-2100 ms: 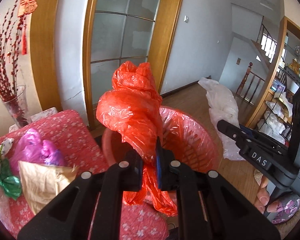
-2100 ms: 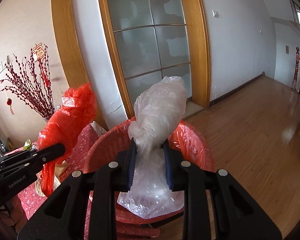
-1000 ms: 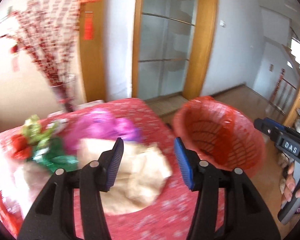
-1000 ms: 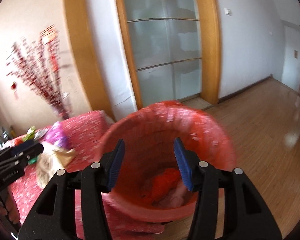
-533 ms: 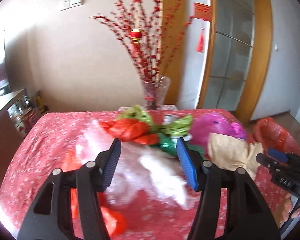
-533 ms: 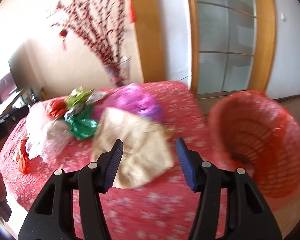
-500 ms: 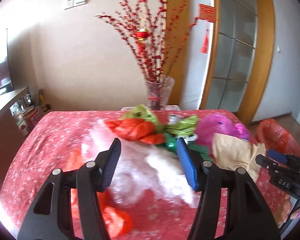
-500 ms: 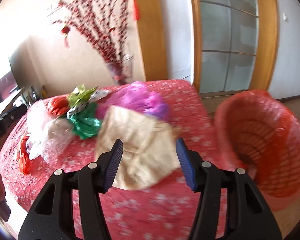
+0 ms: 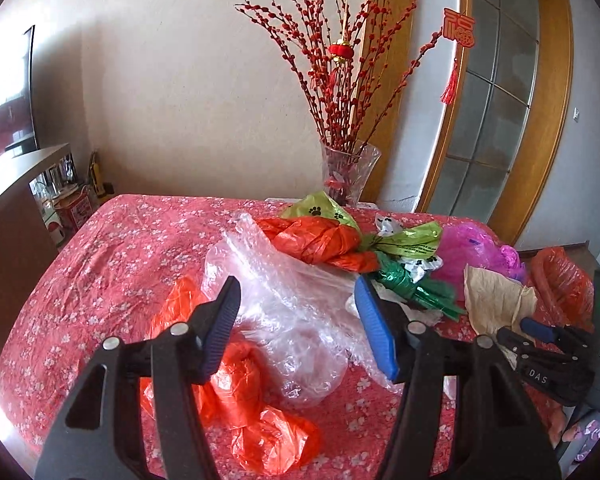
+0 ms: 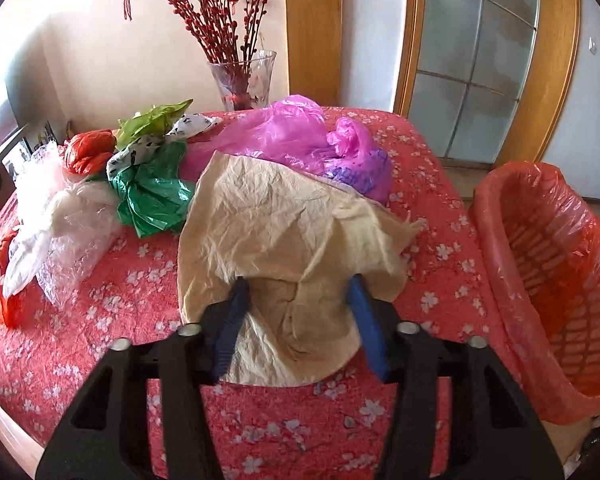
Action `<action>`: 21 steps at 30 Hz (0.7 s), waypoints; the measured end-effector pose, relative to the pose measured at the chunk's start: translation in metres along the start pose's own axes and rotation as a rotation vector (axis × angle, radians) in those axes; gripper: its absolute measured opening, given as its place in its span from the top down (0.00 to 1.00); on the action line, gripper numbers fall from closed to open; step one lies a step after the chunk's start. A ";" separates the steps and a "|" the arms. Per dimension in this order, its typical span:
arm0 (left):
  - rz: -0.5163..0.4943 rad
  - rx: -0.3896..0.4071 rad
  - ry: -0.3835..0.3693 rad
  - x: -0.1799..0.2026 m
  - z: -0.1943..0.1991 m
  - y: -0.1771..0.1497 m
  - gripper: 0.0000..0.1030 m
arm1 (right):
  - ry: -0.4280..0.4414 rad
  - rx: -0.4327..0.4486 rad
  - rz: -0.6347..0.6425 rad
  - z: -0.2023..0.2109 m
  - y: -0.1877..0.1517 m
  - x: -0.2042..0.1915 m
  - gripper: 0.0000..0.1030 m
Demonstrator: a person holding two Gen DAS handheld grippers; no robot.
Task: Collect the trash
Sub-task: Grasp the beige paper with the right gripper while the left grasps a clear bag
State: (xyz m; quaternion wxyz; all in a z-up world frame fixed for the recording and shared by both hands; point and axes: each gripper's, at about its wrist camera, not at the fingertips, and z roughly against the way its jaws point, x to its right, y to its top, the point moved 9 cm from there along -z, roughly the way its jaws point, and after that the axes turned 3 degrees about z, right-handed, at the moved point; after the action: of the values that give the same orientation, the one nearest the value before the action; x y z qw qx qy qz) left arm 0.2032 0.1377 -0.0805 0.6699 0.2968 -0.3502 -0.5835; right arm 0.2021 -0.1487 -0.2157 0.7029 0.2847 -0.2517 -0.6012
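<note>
Table (image 10: pixel 100 344) with red floral cloth, bearing loose trash. Left gripper (image 9: pixel 298 320): jaws spread, hovering over a clear bubble-wrap bag (image 9: pixel 296 312) that lies between the blue pads, with no pad seen pressing it; released. Beneath and beside that bag, an orange plastic bag (image 9: pixel 240 400) flat on the cloth. Farther back, a knotted orange bag (image 9: pixel 320 240), a lime bag with paw prints (image 9: pixel 408 240), a dark green bag (image 10: pixel 152 196) and a magenta bag (image 10: pixel 296 136), bunched together near the far edge. Right gripper (image 10: pixel 298 312): jaws have just been closing, crumpled tan paper (image 10: pixel 284 232) between them, pads at its lower folds on both sides; whether they already pinch it cannot be told. Red bin with orange liner (image 10: pixel 556 264) stands just off the table's right edge. Glass vase (image 9: pixel 350 168) of red-budded branches at the table's far side.
</note>
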 end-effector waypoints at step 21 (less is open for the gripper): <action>-0.050 -0.057 -0.086 0.051 -0.015 -0.011 0.43 | 0.018 0.115 -0.105 0.043 0.003 0.035 0.95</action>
State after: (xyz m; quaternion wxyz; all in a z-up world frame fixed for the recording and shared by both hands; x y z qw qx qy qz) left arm 0.2131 0.0860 -0.0917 0.6474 0.2612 -0.3544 -0.6221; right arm 0.1797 -0.1868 -0.1825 0.6552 0.3426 -0.2644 -0.6192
